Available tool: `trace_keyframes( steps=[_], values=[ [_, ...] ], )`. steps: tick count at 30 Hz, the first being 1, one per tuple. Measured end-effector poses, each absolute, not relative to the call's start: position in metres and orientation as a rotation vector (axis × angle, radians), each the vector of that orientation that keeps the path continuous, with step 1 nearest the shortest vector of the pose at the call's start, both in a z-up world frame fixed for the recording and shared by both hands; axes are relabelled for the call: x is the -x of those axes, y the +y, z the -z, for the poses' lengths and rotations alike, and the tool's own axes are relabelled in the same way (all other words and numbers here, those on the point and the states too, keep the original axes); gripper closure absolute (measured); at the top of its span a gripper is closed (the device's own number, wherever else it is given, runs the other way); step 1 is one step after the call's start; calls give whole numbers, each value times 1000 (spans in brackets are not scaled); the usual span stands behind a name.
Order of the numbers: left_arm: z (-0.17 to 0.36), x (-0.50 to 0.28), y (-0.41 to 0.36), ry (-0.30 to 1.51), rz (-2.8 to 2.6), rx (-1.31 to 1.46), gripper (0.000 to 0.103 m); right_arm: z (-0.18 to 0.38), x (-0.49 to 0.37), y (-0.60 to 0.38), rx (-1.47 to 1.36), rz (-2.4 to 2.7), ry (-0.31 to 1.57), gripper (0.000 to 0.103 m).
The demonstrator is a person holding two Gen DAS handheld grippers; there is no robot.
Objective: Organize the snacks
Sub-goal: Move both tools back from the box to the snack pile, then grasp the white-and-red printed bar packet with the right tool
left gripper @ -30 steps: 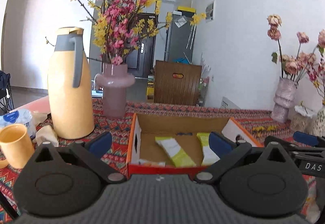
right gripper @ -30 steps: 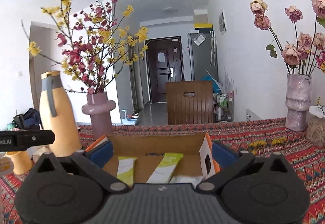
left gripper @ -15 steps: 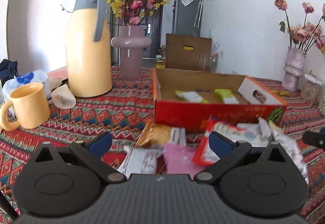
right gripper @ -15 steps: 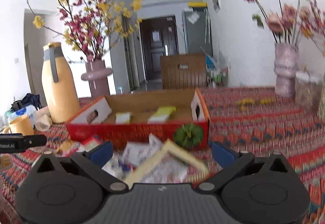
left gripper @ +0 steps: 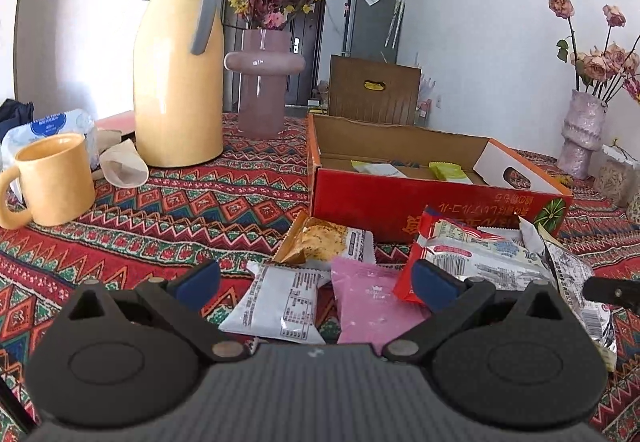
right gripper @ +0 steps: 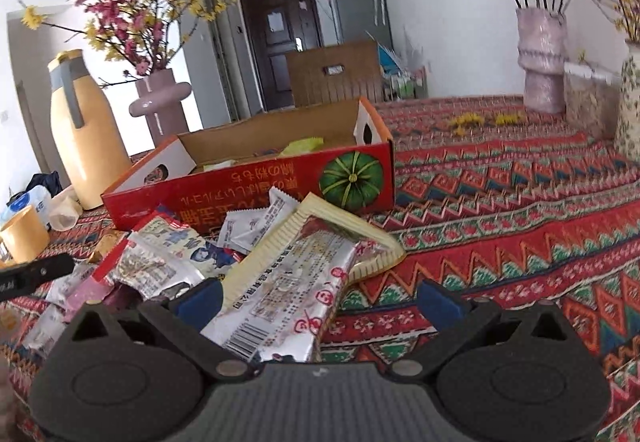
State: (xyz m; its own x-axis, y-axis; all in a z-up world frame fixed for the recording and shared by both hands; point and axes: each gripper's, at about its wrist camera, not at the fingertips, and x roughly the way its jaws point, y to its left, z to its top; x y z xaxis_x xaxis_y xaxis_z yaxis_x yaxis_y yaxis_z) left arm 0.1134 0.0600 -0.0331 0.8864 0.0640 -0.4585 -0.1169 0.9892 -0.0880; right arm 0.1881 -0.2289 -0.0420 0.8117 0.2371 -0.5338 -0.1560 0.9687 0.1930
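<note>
Both grippers low over the snack pile, which lies on the patterned counter just in front of the red cardboard box. Box already holds a few yellow-green packets; the heap in front is not yet sorted.

Right gripper: fingers spread wide, nothing between the pads under load. The long cream-and-silver packet sits directly ahead of me, its near end reaching back between the fingers toward the camera. Its long axis runs from near-left to far-right, tilted up at the far end where it rests on other wrappers. It sits closer to my left finger than my right, so I judge a small shift leftward would centre it before closing. Gripping across the narrow width looks right.

Left gripper: fingers also wide apart, empty. Ahead of it, the white packet with a nutrition label and the pink packet lie side by side between the fingers, both flat. A brown-orange snack bag sits beyond them, touching the box front.

My read: the right hand is nearer a clean grasp, since its packet is raised and alone on top. The box lies ahead and slightly left of it.
</note>
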Motion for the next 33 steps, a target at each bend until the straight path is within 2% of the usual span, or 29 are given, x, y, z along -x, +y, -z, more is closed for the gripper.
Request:
trace_keyframes(
  steps=[16, 19, 21, 28, 33],
  values=[
    [34, -113, 64, 479, -74, 144, 0, 48, -218, -197, -125, -155, 696, 0],
    [34, -113, 64, 478, -73, 147, 0, 47, -214, -199, -110, -162, 697, 5],
    [34, -113, 64, 479, -71, 148, 0, 46, -213, -201, -106, -165, 704, 13],
    [35, -114, 65, 482, -68, 153, 0, 43, -200, -208, -5, -196, 701, 21],
    [35, -114, 66, 483, -68, 155, 0, 39, -199, -215, 63, -190, 698, 30]
  ],
)
